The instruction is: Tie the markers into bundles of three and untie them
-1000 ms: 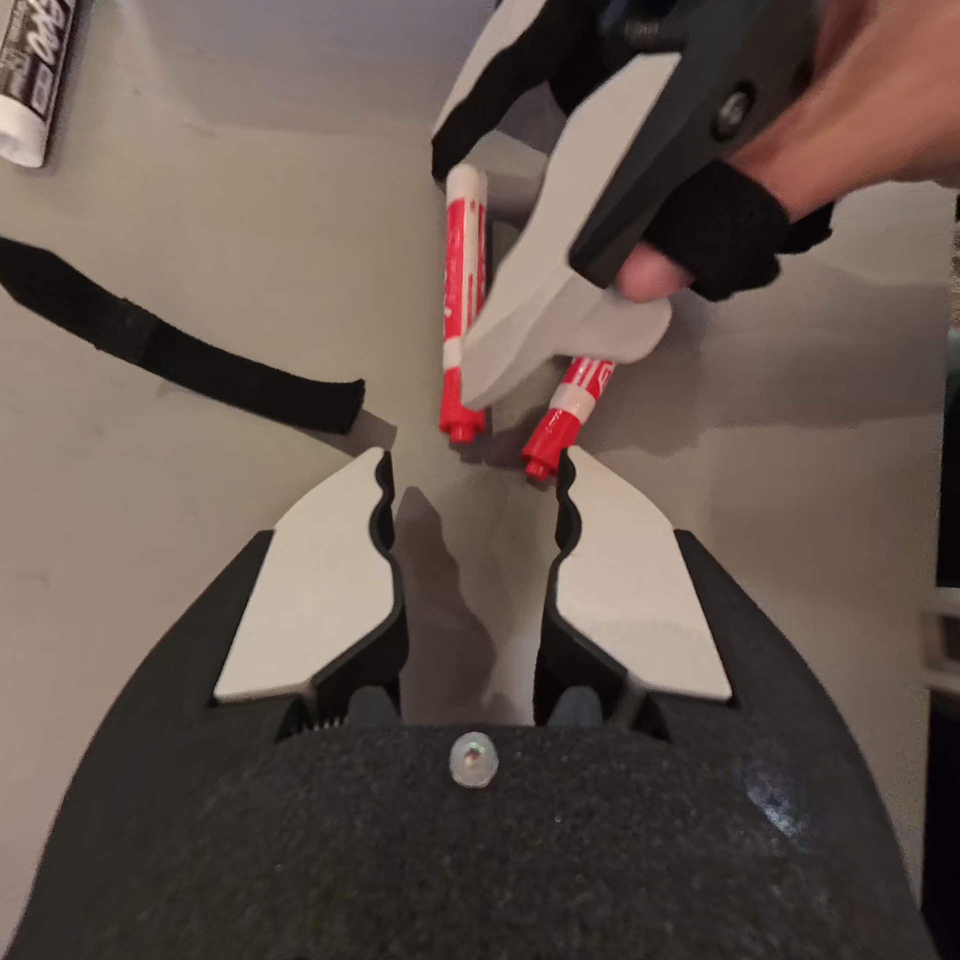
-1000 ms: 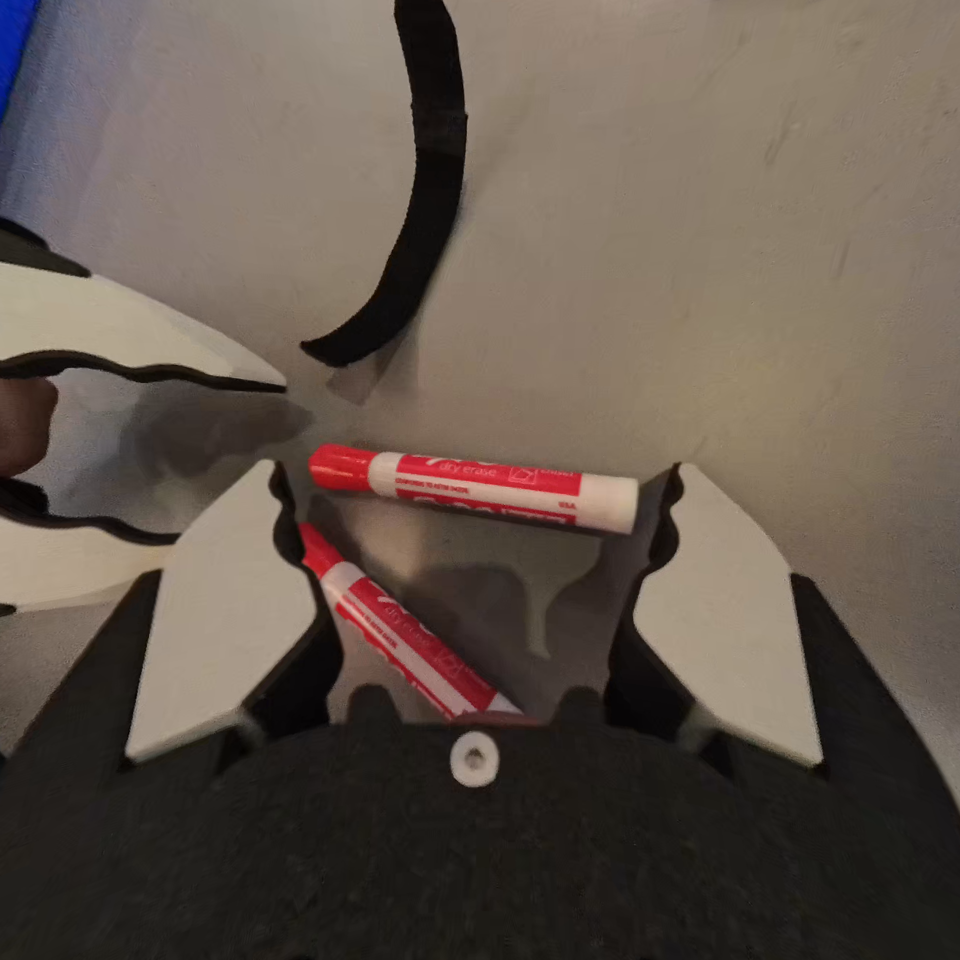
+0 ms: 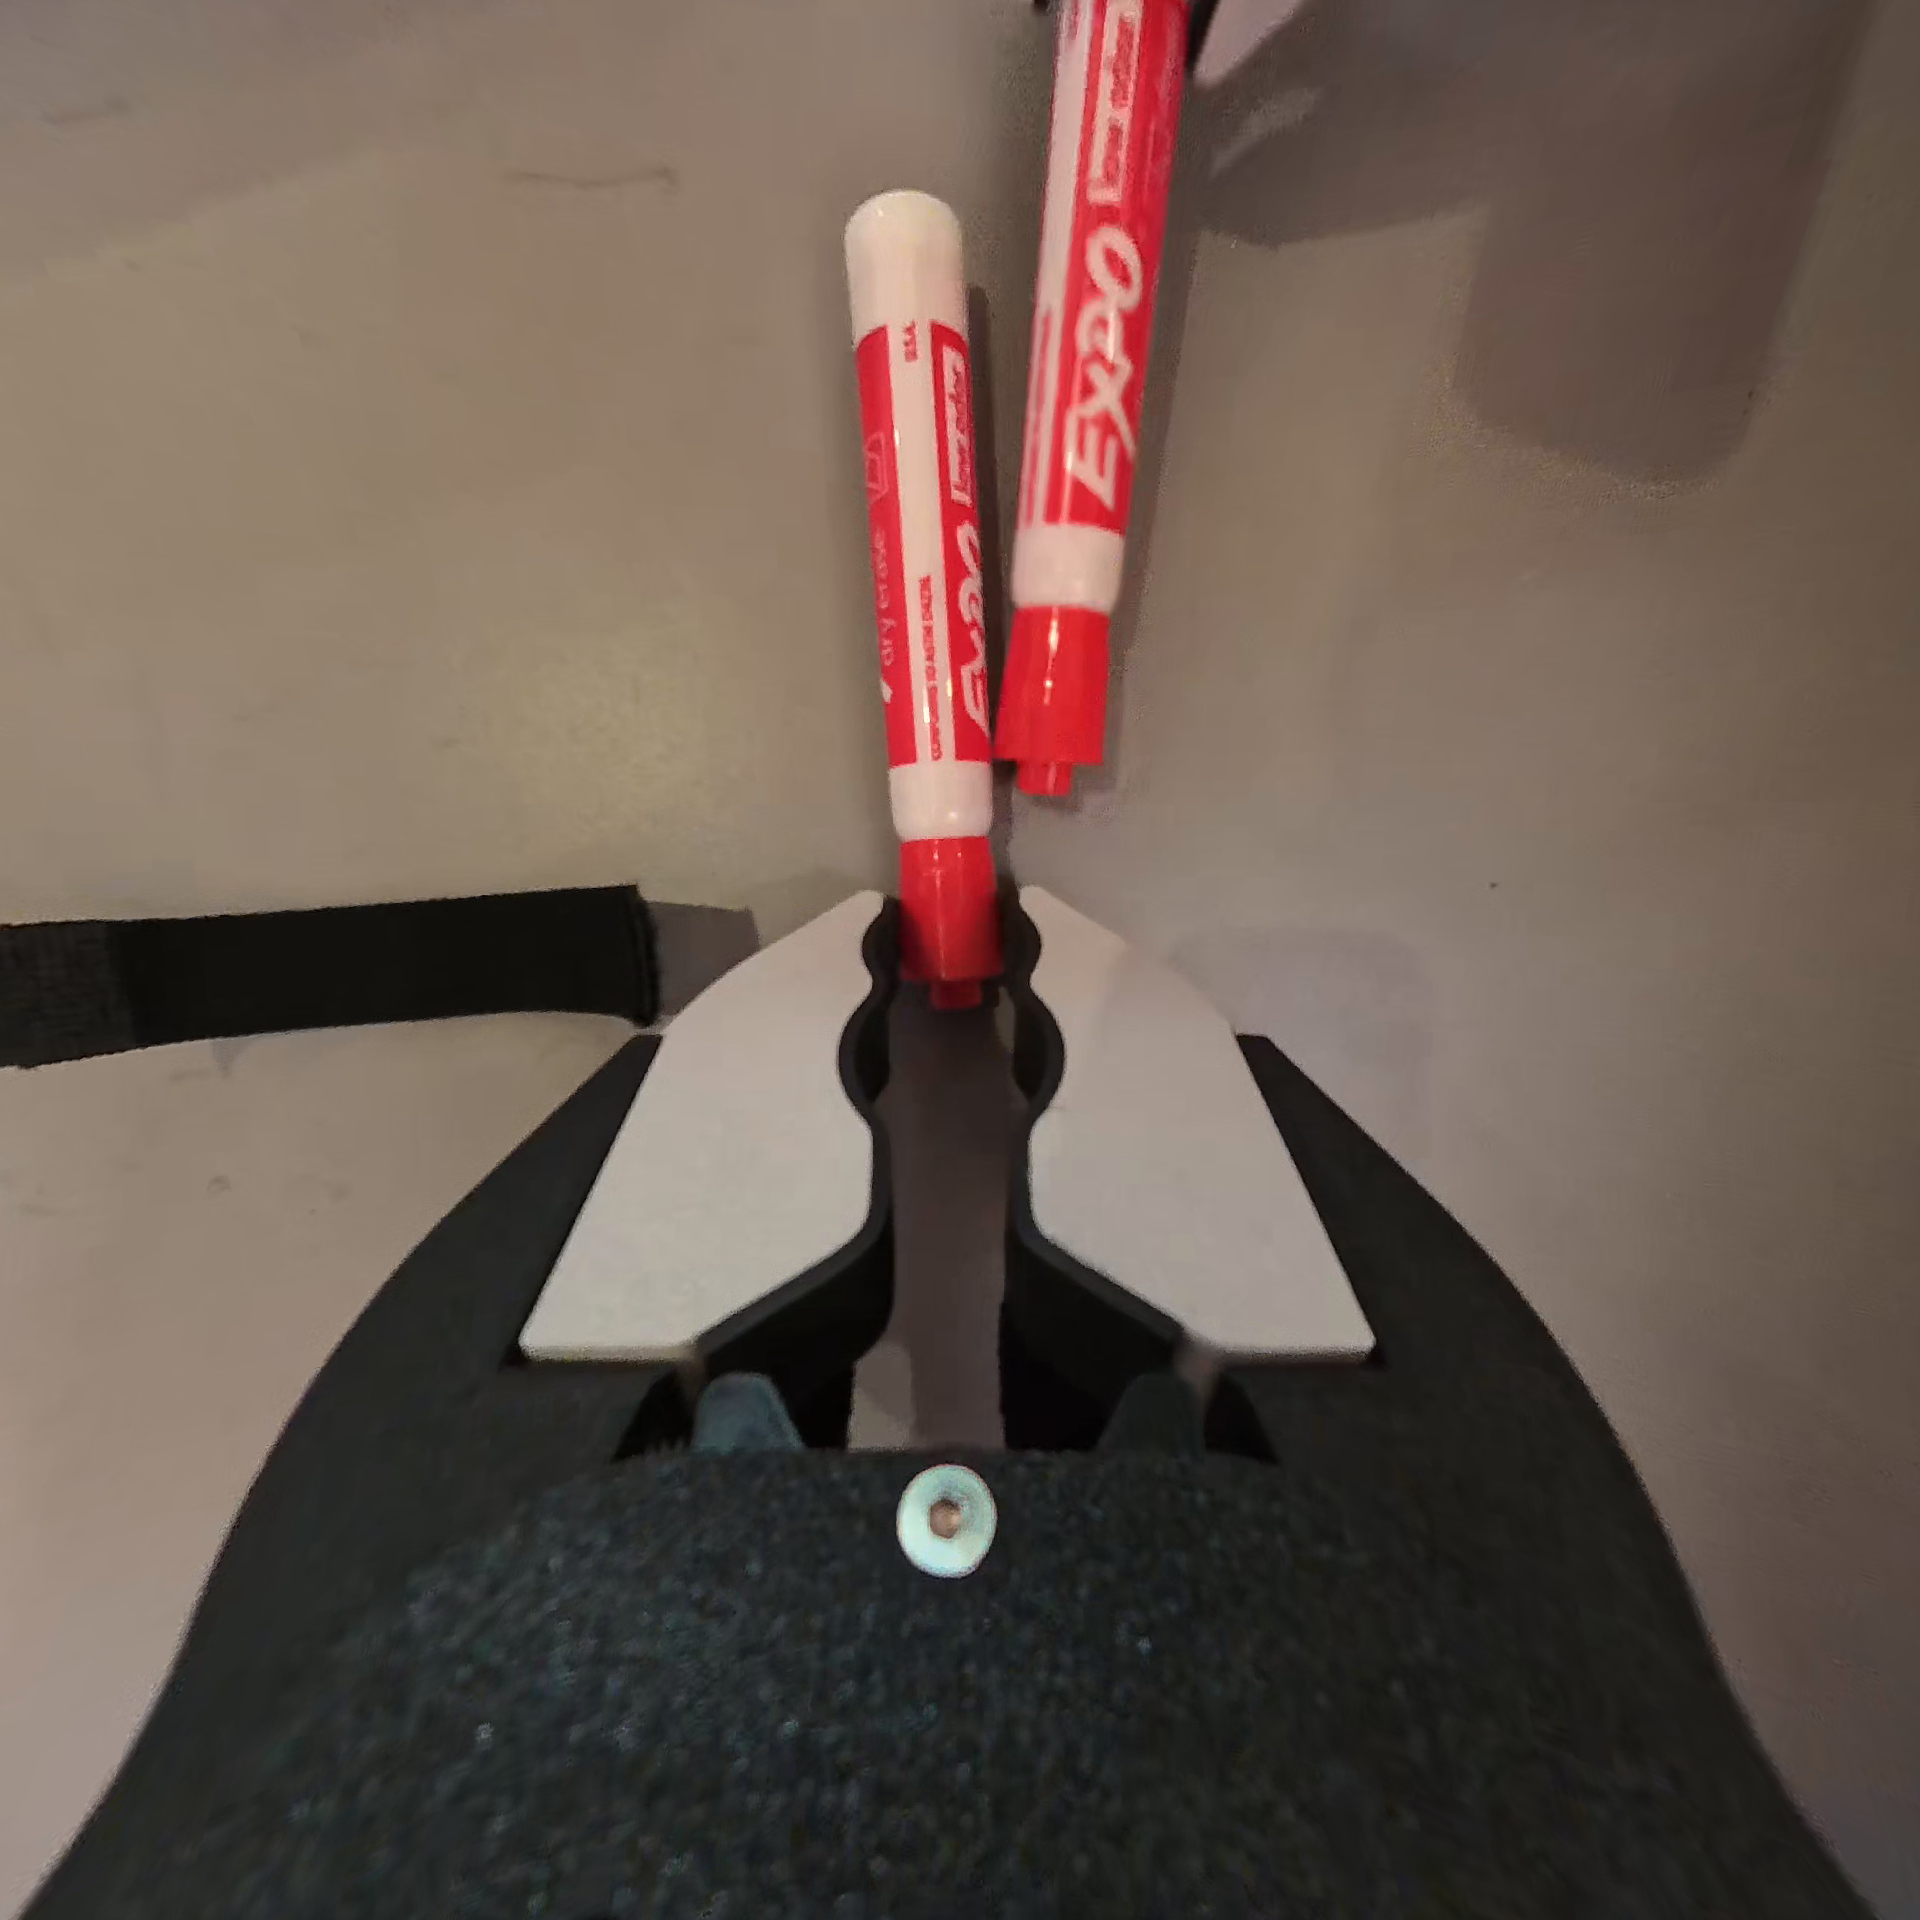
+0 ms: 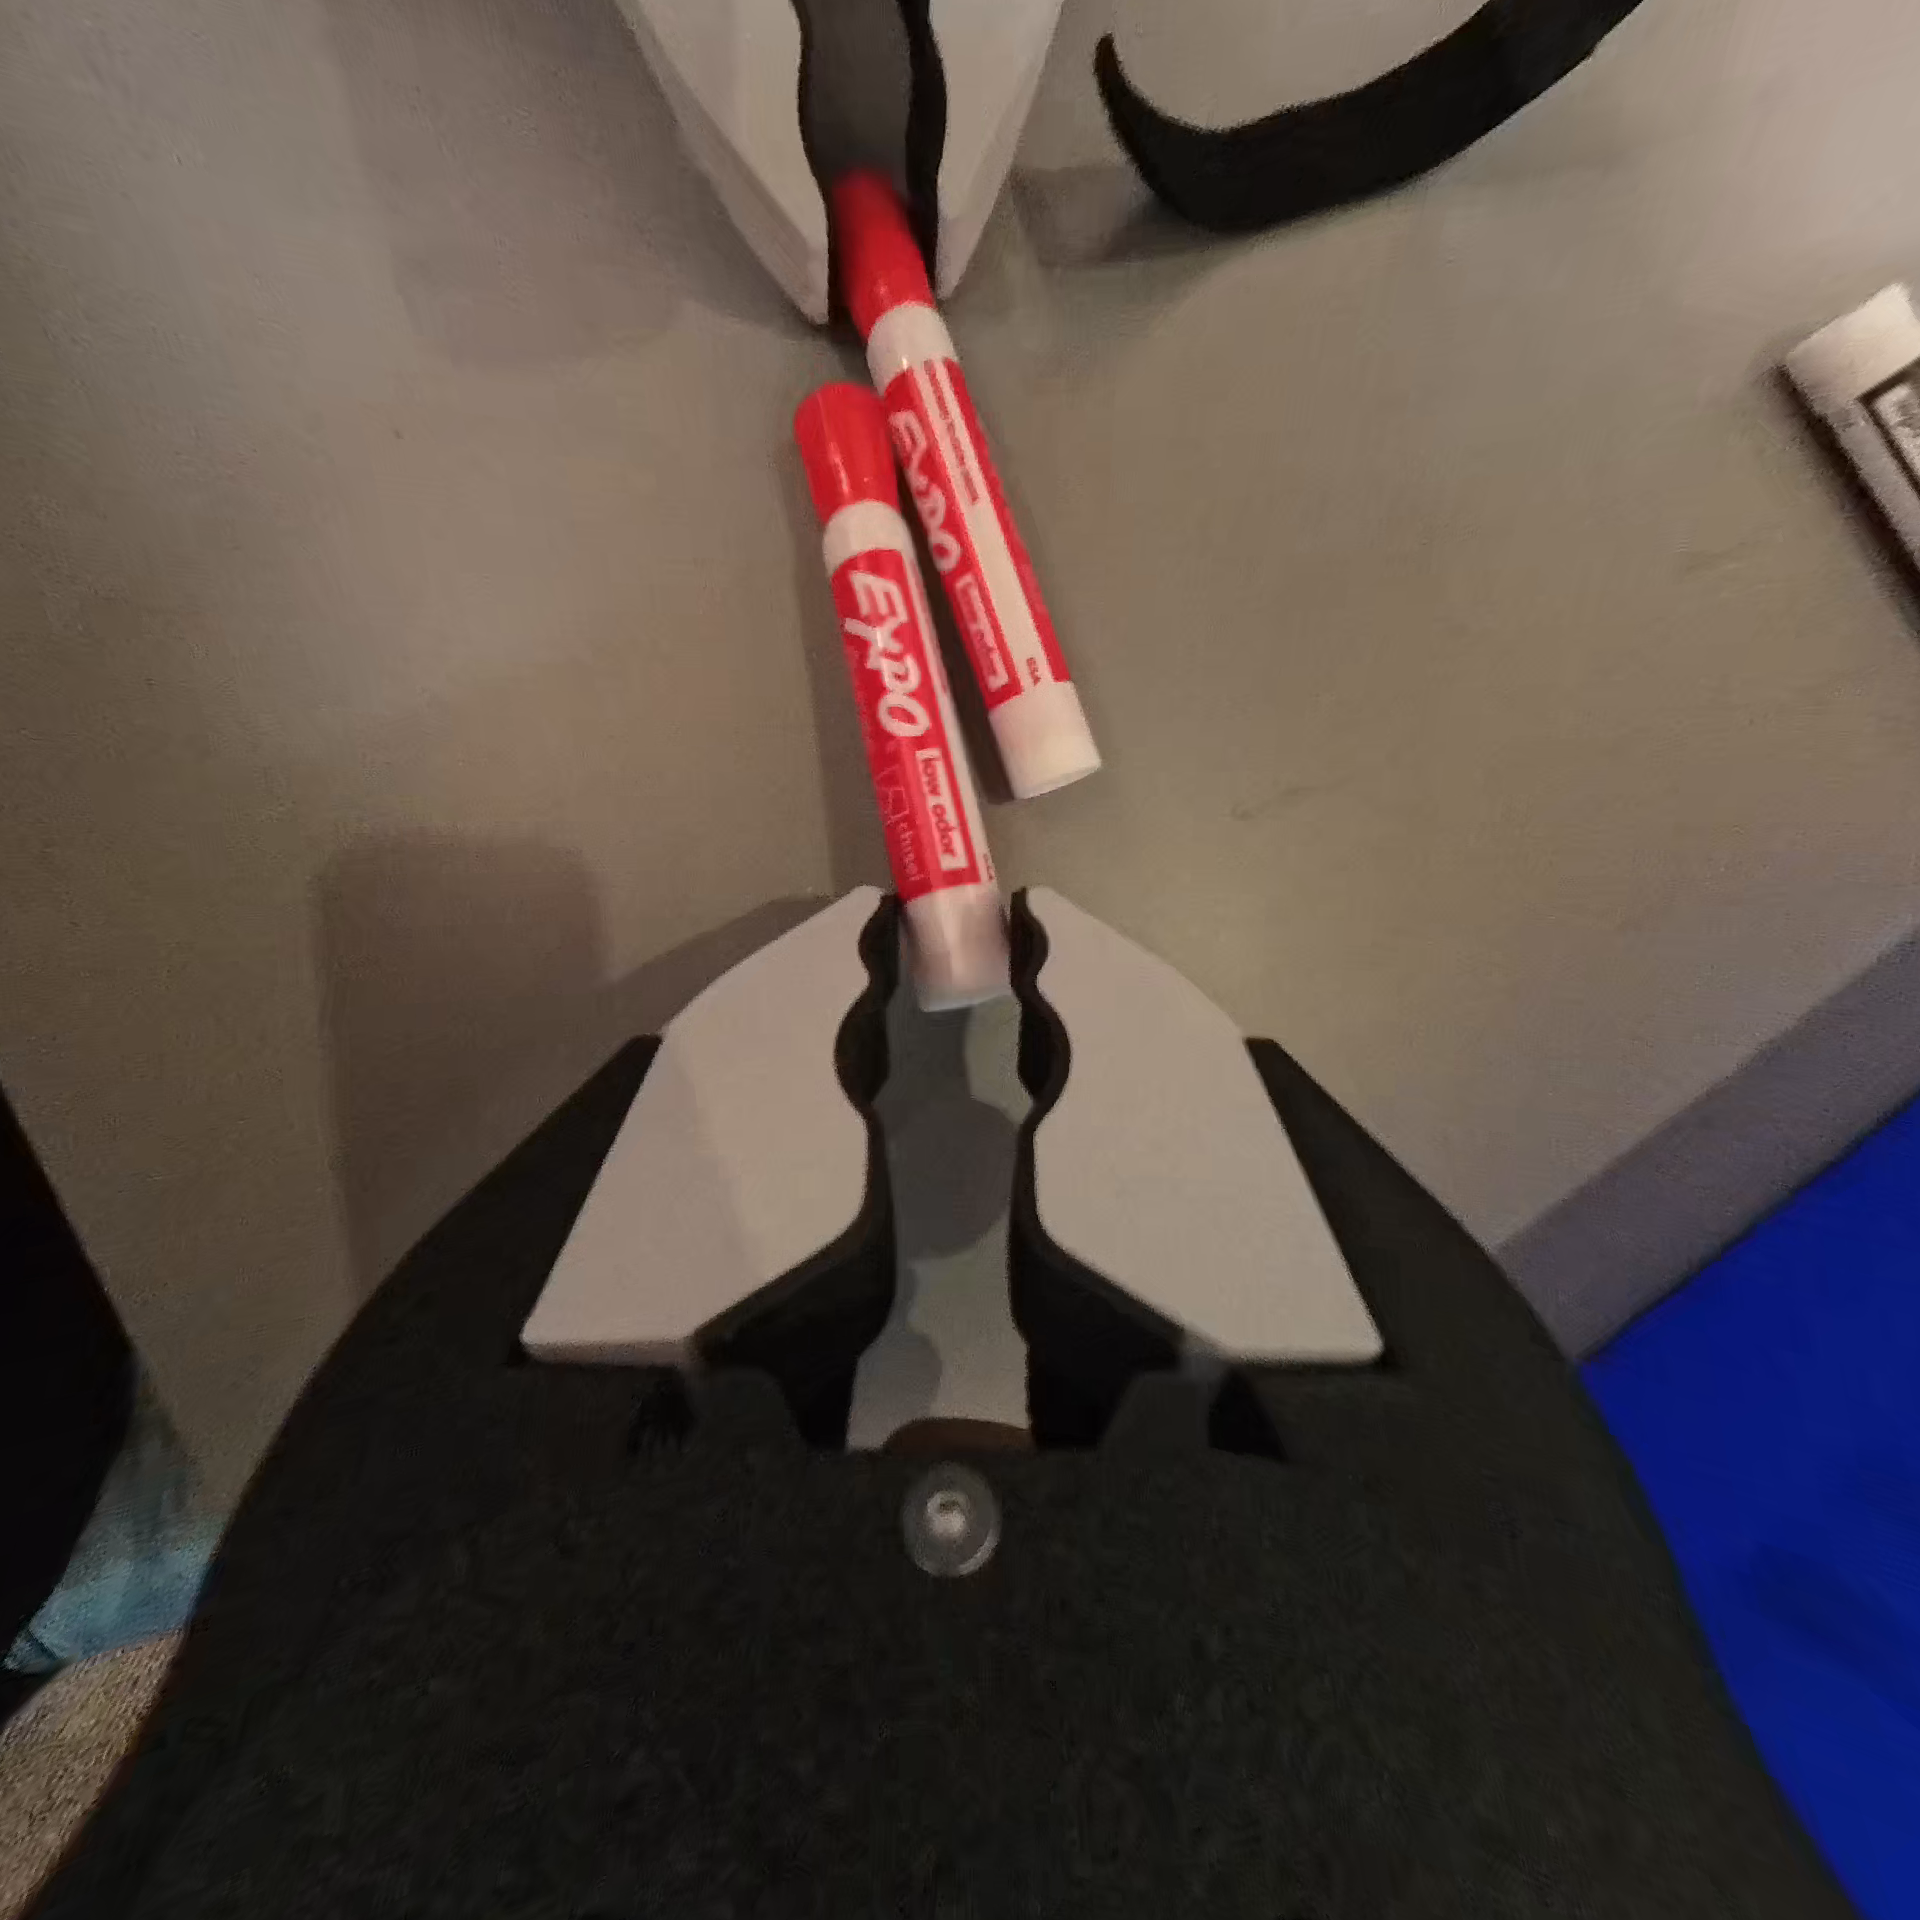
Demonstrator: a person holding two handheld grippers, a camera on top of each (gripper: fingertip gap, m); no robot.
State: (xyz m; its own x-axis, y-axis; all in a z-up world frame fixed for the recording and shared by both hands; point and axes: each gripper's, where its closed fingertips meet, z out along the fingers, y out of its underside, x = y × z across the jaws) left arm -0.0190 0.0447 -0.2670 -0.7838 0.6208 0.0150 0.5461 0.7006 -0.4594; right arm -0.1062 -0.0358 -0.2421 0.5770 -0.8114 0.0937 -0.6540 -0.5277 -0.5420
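Observation:
Two red-and-white markers lie side by side on the grey table, almost parallel. My left gripper is shut on the red cap of one marker. The second marker runs off the top edge just to its right. In the right wrist view my right gripper is shut on the white tail end of that second marker. The first marker lies beside it, its cap in the left gripper at the top. A black strap lies left of my left gripper and also shows in the right wrist view.
A white-and-black marker lies at the right edge of the right wrist view. The table edge runs along the lower right, with a blue surface beyond it. Spacing between my two grippers at the tips: around 12 cm. My left gripper's tips are some 10 cm from the black strap. Look for it in the right wrist view too.
Both grippers were open a second ago, with the markers lying loose at an angle. Each gripper has now closed on one marker's end, and the markers have turned nearly parallel.

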